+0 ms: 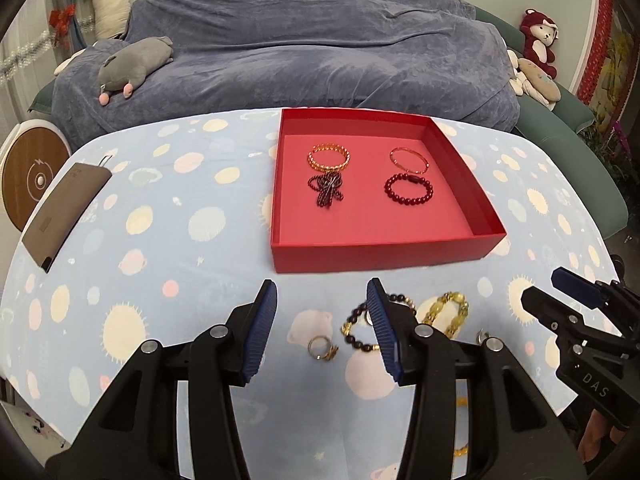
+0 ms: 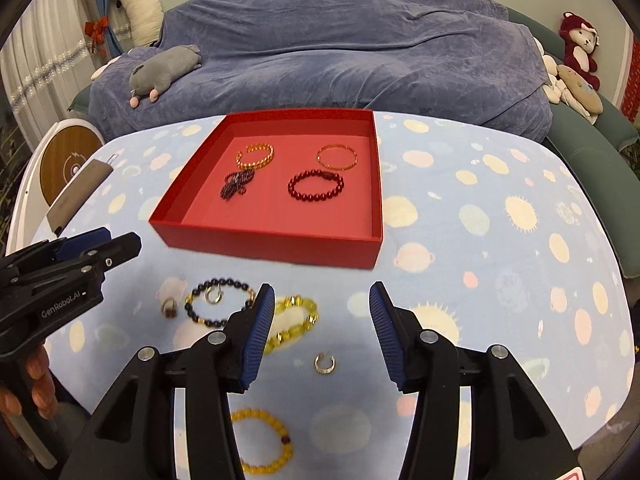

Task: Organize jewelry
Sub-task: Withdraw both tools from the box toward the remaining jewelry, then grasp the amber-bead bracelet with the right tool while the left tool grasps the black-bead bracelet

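Red box already holds four bracelets; more jewelry lies on the cloth before it. Both the left gripper and right gripper are spread and empty. The right one should lower over the yellow bracelet and pinch one bead strand.

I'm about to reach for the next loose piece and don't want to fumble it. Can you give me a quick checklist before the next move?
1. Left gripper empty, jaws apart: ok.
2. Right gripper empty, jaws apart: ok.
3. Red box has free floor near its front wall: ok.
4. Four bracelets in the box lie apart, not stacked: ok.
5. Dark bracelet free to lift alone: not ok, a ring lies inside its loop.
6. Yellow bracelet fully visible: not ok, a right gripper finger hides part.
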